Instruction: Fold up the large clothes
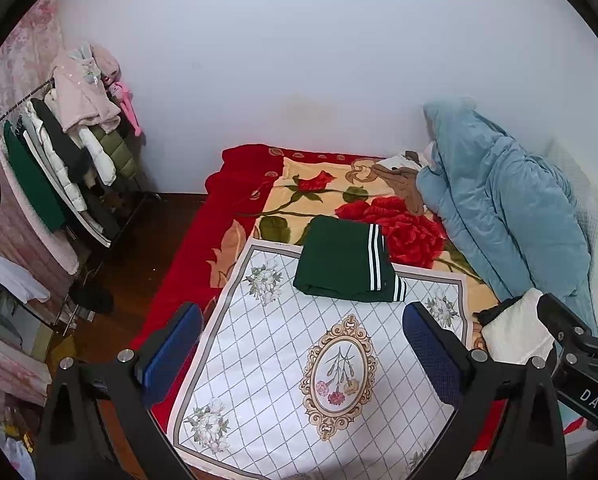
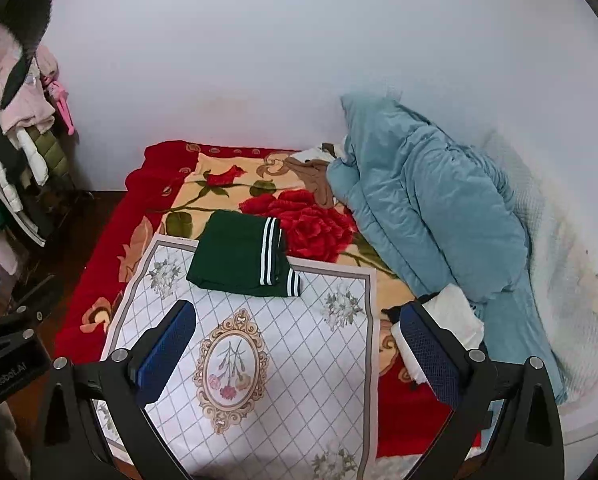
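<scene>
Both the left hand-held gripper (image 1: 303,354) and right hand-held gripper (image 2: 299,348) hover released; the folded green garment (image 1: 343,264) lies at twelve o'clock on the patterned mat (image 1: 275,360).

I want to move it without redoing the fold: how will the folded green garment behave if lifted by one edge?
The folded green garment is soft layered cloth, so it would probably sag and unfold if pinched at one edge. It looks light. Pushed, it would likely drag and bunch the white floral mat under it rather than slide cleanly.
</scene>
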Demonstrator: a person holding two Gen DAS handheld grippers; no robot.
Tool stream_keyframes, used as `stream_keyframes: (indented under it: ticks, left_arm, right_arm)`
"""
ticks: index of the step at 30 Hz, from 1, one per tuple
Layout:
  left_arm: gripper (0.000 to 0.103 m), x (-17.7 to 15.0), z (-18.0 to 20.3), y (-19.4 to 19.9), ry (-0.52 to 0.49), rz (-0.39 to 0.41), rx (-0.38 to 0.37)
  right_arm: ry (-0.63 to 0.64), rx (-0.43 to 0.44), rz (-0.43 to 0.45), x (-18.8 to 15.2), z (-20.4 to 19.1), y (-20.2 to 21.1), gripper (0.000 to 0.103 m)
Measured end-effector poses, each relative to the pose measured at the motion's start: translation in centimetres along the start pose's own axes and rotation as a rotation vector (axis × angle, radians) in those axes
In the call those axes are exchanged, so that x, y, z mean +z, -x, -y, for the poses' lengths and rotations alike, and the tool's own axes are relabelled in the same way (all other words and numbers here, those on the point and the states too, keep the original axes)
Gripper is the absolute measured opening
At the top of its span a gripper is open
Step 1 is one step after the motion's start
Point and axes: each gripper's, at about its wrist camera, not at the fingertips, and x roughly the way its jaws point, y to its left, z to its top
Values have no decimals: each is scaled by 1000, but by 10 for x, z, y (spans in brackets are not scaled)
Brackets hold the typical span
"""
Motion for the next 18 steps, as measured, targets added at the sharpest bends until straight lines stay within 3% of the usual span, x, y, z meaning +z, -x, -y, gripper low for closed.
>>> stream_keyframes:
  ticks: [18]
  left_arm:
    - [102,-4,-10,19,32,50,38]
  right_arm:
    - [-8,5,30,11,-5,14,103]
